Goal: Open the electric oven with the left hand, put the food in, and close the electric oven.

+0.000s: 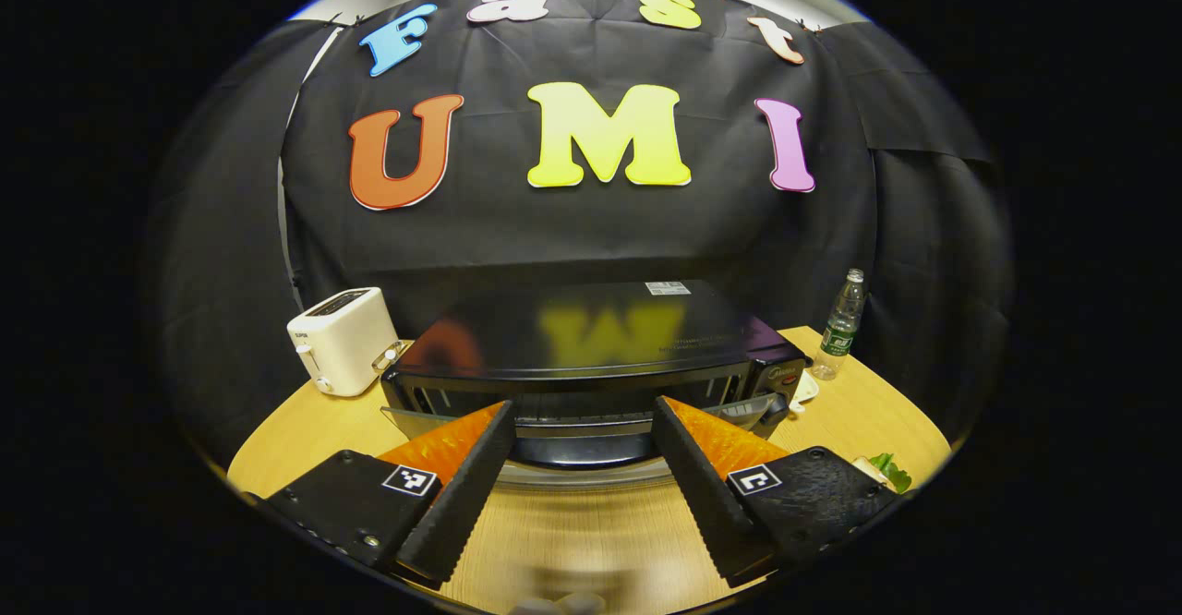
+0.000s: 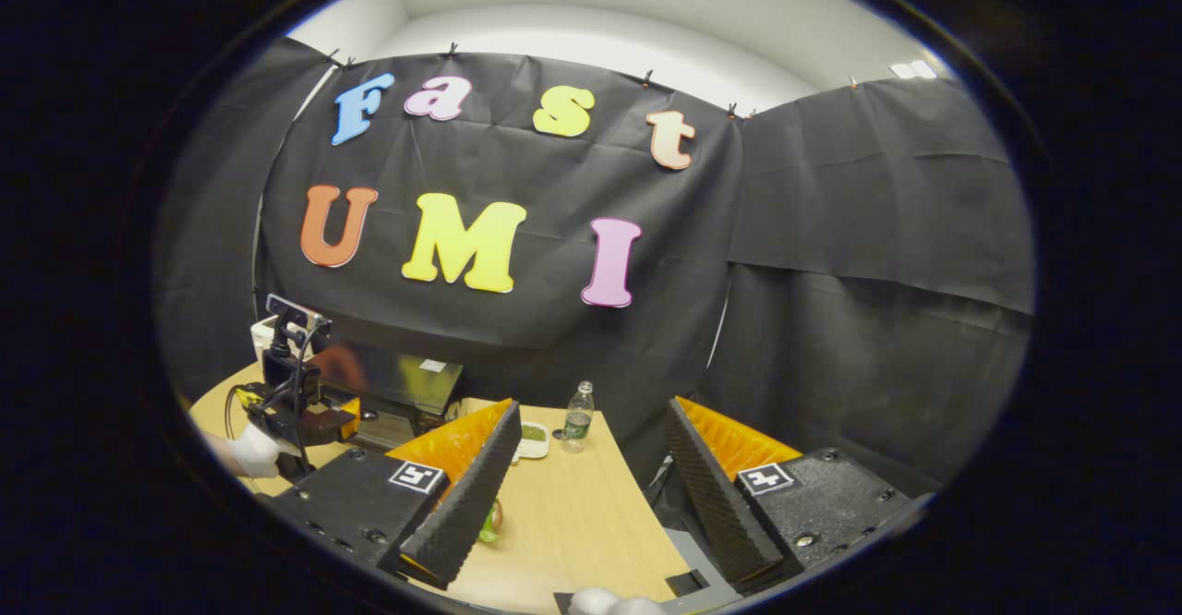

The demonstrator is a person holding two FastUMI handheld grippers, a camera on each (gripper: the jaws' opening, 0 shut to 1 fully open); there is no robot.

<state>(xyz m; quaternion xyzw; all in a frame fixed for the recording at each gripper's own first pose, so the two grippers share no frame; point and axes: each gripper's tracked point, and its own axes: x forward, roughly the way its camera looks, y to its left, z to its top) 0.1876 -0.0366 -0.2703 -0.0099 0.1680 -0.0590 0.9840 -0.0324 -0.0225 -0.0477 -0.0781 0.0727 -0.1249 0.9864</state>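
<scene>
On the round light-wood table [image 1: 850, 403] sits the glossy black boxy electric oven [image 1: 591, 356], door cracked ajar just ahead of my wide-open, empty left gripper [image 1: 582, 467], beside a white toaster [image 1: 343, 338] and clear plastic bottle [image 1: 838, 324], while my right gripper [image 2: 591, 495] gapes empty too.

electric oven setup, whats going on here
A person is working with a hand-held gripper in each hand at a wooden table. The left hand-held gripper is open and faces the front of the black electric oven, whose door looks partly open. The right hand-held gripper is open too, holds nothing, and points past the table's right edge. A white toaster stands left of the oven, a water bottle to its right. Food lies on the table, not yet inside.
</scene>
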